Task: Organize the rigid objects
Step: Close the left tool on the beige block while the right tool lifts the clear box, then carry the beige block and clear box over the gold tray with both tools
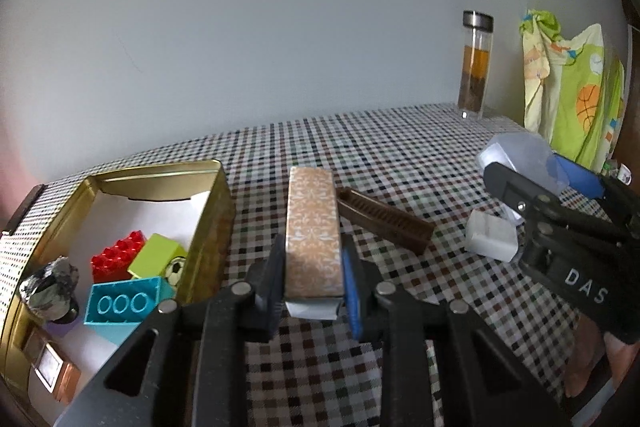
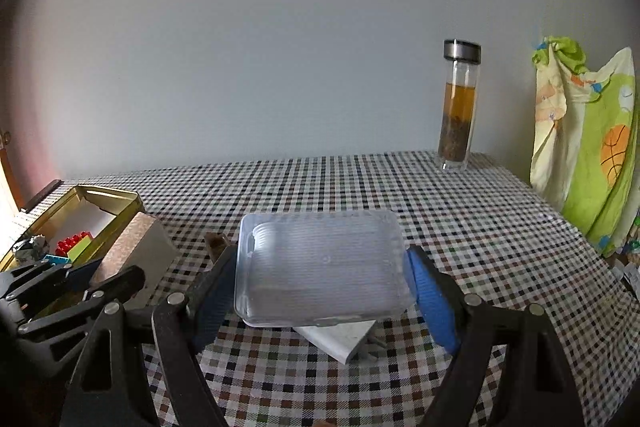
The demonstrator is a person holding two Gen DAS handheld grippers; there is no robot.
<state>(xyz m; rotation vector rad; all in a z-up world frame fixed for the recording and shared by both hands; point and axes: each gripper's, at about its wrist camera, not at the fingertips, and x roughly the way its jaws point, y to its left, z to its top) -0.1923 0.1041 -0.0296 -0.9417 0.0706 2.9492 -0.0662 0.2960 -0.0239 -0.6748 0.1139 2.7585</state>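
Orange-patterned cardboard fills the middle of the left wrist view: the left tongs [image 1: 312, 279] are clamped on a long narrow box [image 1: 314, 231], one pad pressing each long side near its closer end. The box runs straight away from the camera, its near end sits between the pads, and it looks to be raised off the checked tablecloth [image 1: 380, 155].

Just left of it, at the left edge of the surface, sits the gold tin [image 1: 208, 227], lid off. Inside are a red brick [image 1: 116, 255], a lime-green brick [image 1: 158, 255], a turquoise brick [image 1: 124, 303] and a crumpled grey lump [image 1: 50, 283].

Right of the box, a brown comb-like piece [image 1: 384, 219] lies flat on the cloth, apart from everything else.

Over on the right, the right tongs [image 2: 324, 291] are closed on a clear plastic container [image 2: 320, 263], a blue pad tight against each short side. It hangs between the fingers above the cloth, and under its near edge a flat white block [image 2: 340, 339] lies on the surface. Whether the two touch, I can't tell.

Far right corner: a glass bottle [image 2: 458, 111] with amber liquid stands upright by the wall, well away from both tongs. Beyond the right edge, a green printed cloth [image 2: 588, 147] hangs.
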